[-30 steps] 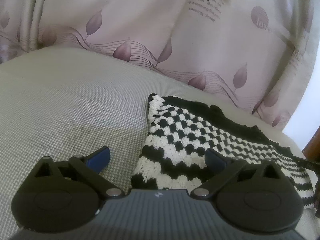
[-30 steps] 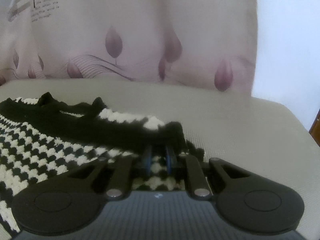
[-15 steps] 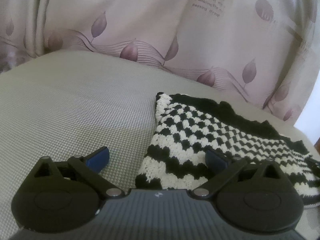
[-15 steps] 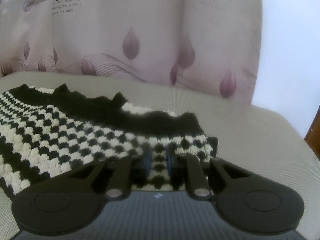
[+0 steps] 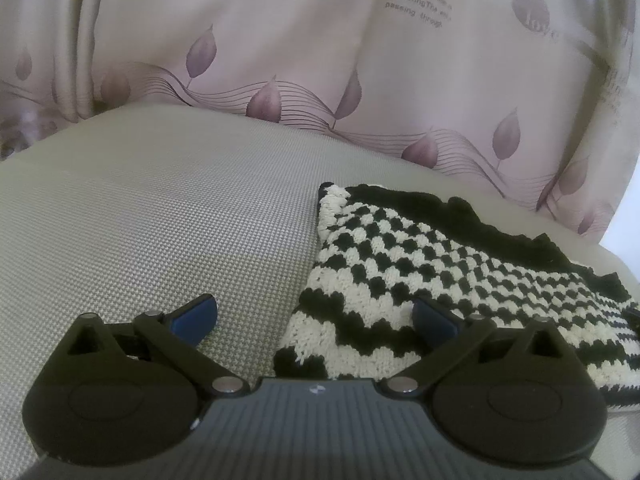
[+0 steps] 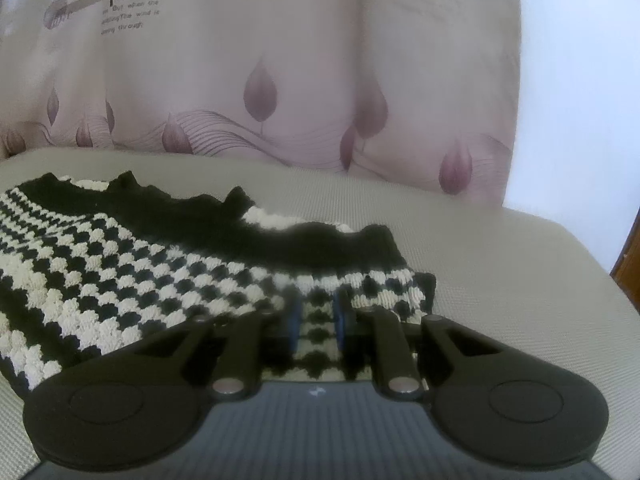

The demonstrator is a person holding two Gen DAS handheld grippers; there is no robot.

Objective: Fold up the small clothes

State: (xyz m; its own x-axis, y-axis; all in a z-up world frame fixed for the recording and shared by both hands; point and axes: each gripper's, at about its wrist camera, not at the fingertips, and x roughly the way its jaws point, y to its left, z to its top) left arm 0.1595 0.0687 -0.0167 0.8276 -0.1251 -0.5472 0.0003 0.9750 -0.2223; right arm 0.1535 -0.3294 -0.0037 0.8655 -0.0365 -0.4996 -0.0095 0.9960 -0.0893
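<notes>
Two hand-held grippers: left hand-held gripper [image 5: 314, 316] spread wide, empty; right hand-held gripper [image 6: 316, 322] nearly closed, pinching the knit.
Garment: black-and-white checked knitted garment [image 5: 420, 264] lies flat on grey woven cushion [image 5: 160, 220], at two o'clock from the left one.
Risk: thin pinch may slip, undoing the fold.

place: home, likely bedroom | evidence: leaf-print curtain [image 5: 280, 60]; woven beige mattress cover [image 5: 140, 208]

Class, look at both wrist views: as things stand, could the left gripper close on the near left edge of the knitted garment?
Probably yes. The left gripper is open, the checked knit garment has its near edge lying between the fingers, and nothing covers it. The right gripper is pinching the far corner.
</notes>
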